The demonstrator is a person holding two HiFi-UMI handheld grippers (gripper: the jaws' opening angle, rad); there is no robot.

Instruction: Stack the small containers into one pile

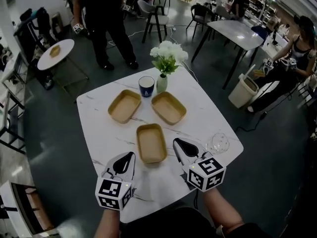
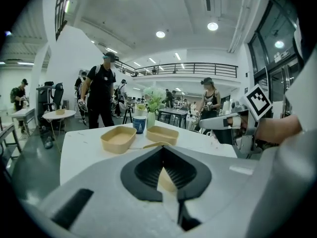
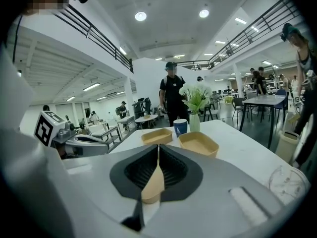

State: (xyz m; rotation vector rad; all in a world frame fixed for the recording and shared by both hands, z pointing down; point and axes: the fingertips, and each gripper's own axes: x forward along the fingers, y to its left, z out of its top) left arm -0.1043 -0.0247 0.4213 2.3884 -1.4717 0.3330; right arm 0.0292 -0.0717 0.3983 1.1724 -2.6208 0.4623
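White marble counter carries three tan trays, all empty and apart. The near tray lies between the left claw and right claw, both closed on nothing. The left tray and right tray sit beyond it. They look light, thin-walled and slightly flexible, so pinch a rim wall. The vase holds flowers.

We see three shallow tan containers with rounded corners, all upright, empty and unstacked on the white table. The lower container sits just below the frame's centre. The left container and right container lie above it, apart.
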